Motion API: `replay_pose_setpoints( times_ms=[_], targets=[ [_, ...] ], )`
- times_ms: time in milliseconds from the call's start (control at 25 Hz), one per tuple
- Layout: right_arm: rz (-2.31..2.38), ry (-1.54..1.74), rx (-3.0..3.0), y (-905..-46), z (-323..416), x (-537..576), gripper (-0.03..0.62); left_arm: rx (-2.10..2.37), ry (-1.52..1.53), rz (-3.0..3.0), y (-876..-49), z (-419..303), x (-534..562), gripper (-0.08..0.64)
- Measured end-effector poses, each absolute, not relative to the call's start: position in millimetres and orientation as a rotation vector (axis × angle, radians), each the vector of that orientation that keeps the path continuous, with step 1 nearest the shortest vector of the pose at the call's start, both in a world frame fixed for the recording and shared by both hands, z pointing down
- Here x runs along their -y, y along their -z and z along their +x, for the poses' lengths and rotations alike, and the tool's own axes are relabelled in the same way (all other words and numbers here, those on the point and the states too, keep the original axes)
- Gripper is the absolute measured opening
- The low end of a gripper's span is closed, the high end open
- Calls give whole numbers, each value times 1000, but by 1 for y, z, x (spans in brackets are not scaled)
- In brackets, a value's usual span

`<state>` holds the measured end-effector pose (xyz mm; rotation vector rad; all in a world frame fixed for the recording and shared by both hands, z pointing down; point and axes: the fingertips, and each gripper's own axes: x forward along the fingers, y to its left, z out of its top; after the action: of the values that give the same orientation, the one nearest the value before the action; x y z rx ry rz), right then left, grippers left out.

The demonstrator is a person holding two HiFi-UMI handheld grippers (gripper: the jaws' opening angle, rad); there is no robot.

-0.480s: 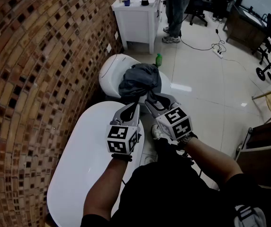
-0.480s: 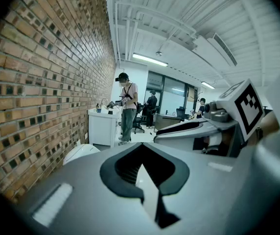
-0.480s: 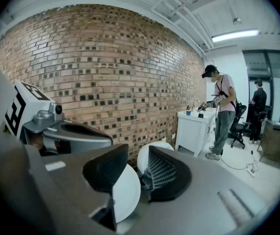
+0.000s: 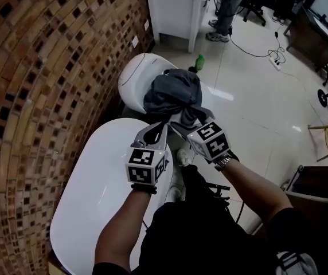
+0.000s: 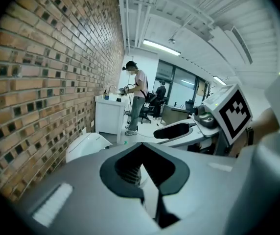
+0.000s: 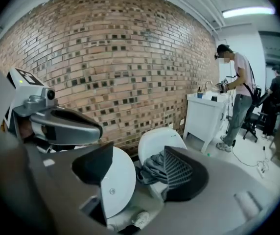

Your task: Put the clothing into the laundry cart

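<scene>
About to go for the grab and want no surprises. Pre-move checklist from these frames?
1. Target found: ok, grey clothing heaped on the toilet.
2. Right gripper ready: ok, fingers apart, lined up on the clothing.
3. Clothing gripped: not ok, nothing pressed between the fingers.
4. Left gripper ready: not ok, fingers together, empty.
5. Laundry cart located: cannot tell, none made out in any view.
6. Bystander clear: ok, away at the white cabinet.

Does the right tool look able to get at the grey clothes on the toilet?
Probably yes. The right tool is open and points at the clothes heaped on the toilet, with nothing standing between them. The left tool lies alongside, not across its path.
</scene>
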<state>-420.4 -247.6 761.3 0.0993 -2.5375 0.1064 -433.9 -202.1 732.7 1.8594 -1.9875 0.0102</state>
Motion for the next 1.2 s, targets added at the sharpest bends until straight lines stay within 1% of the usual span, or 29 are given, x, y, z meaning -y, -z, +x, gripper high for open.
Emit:
replay_pose_setpoints(
  times_ms=[320, 600, 680, 760, 800, 960, 1200],
  targets=[
    [-30, -148, 2354, -865, -512, 373, 443, 1881, -18, 1666, -814, -531, 331, 3],
    [-99, -141, 2199, -995, -590, 459, 511, 1800, -5, 1547, -924, -626, 427, 3],
    [-102, -147, 2167, -1044, -601, 477, 529, 1778, -8, 1515, -967, -640, 446, 3],
    [-101, -170, 2120, -1092, -599, 483, 579, 1743, -19, 1470, -1008, -644, 454, 3],
    [-98, -180, 2098, -1114, -596, 486, 589, 1729, -21, 1450, -1026, -645, 459, 2],
    [-102, -149, 2036, -1184, -593, 496, 589, 1699, -20, 1409, -1083, -649, 477, 3],
    [-186, -28, 1958, -1250, -613, 498, 589, 1666, -10, 1369, -1142, -672, 493, 2]
  ],
)
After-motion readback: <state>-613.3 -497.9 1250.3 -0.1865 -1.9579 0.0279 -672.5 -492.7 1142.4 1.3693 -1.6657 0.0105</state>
